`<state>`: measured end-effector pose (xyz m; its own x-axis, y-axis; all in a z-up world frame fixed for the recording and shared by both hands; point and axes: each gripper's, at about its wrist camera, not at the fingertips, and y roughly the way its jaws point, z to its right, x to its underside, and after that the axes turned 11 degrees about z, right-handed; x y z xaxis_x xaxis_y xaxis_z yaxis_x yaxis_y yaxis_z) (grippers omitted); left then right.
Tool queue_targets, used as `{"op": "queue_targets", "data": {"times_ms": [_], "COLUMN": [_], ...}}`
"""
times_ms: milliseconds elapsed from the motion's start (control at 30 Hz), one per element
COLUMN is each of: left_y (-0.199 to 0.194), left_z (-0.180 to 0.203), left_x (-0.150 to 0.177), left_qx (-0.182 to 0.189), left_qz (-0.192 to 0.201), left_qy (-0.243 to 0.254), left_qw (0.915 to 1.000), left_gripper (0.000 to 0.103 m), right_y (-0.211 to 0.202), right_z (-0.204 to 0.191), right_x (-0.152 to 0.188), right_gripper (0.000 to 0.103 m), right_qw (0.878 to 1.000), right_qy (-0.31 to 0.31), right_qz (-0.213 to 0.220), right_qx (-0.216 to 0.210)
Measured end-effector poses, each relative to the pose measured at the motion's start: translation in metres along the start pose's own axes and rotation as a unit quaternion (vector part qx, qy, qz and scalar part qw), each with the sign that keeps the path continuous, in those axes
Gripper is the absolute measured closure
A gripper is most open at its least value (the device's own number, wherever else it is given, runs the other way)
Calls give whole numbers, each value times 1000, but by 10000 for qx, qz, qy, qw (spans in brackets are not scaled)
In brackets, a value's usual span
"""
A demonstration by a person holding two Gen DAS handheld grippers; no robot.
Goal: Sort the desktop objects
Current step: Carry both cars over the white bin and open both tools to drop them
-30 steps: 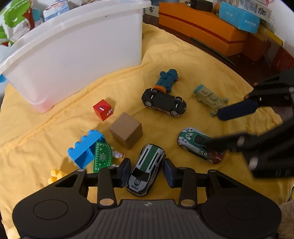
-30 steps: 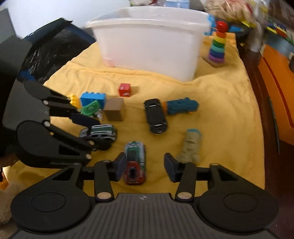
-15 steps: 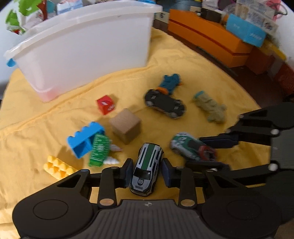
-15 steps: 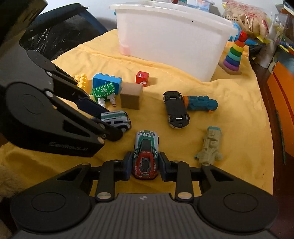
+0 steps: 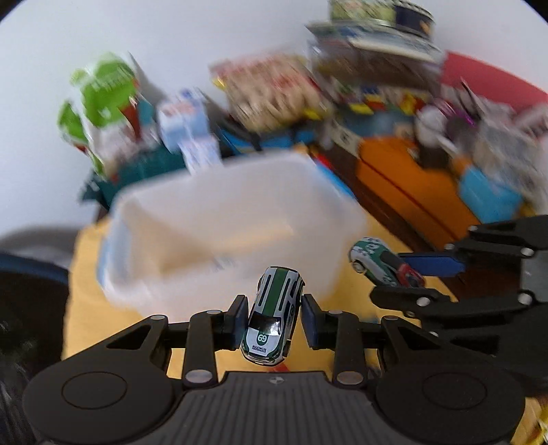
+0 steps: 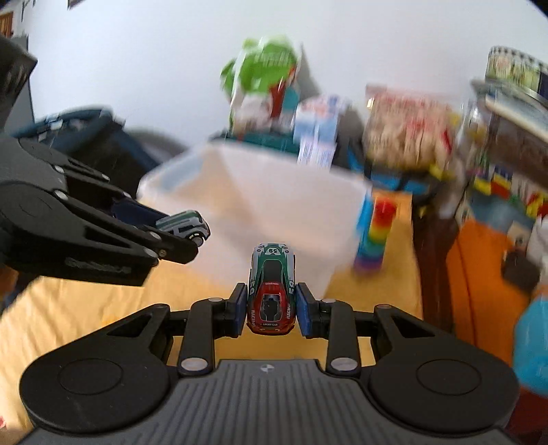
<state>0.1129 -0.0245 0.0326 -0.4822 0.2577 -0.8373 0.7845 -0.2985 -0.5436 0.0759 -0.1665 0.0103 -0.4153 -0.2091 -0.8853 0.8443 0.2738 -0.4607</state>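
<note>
Matte black plastic left gripper [image 5: 270, 320], ribbed housing along the lower frame, two round discs, silver pivot screws, blue rubber pads [image 5: 310, 321]. The matching black right gripper [image 6: 271, 309] shows likewise; faint embossed lettering marks the left gripper's arm at left.

A plain white wall [image 5: 212, 37] fills the upper part of both views, evenly lit by soft, bright light with no hard shadows. Along its foot runs a blurred clutter of packets, among them a green-and-white bag [image 6: 263, 65] and a pale blue-and-white carton [image 5: 190, 133], and, further right, a stack of boxes and tins [image 5: 380, 30] on a higher level. Low orange furniture [image 5: 407, 191] stands at the right with dark wooden floor [image 6: 433, 260] beside it, while a yellow cloth [image 6: 78, 308] covers the work surface in the foreground.
</note>
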Motion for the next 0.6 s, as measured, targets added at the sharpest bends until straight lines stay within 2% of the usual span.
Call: {"op": "queue_targets", "data": {"times_ms": [133, 233, 333, 467, 600], "left_y": [28, 57, 90, 127, 150], "left_z": [-17, -29, -44, -58, -61], "left_x": [-29, -38, -39, -32, -21], "left_qx": [-241, -530, -781, -855, -844], "left_qz": [71, 6, -163, -443, -672], "left_qy": [-176, -221, -354, -485, -484], "left_qw": [9995, 9984, 9962, 9942, 9930], "left_gripper": [66, 66, 66, 66, 65], "right_y": [27, 54, 88, 132, 159], "right_z": [8, 13, 20, 27, 28], "right_x": [-36, -46, -50, -41, -26], "right_gripper": [70, 70, 70, 70, 69], "right_qw": [9998, 9998, 10000, 9989, 9960], "right_qy": [-23, -25, 42, 134, 219], "right_qz": [198, 171, -36, -440, -859], "right_qx": [33, 18, 45, 94, 69]}}
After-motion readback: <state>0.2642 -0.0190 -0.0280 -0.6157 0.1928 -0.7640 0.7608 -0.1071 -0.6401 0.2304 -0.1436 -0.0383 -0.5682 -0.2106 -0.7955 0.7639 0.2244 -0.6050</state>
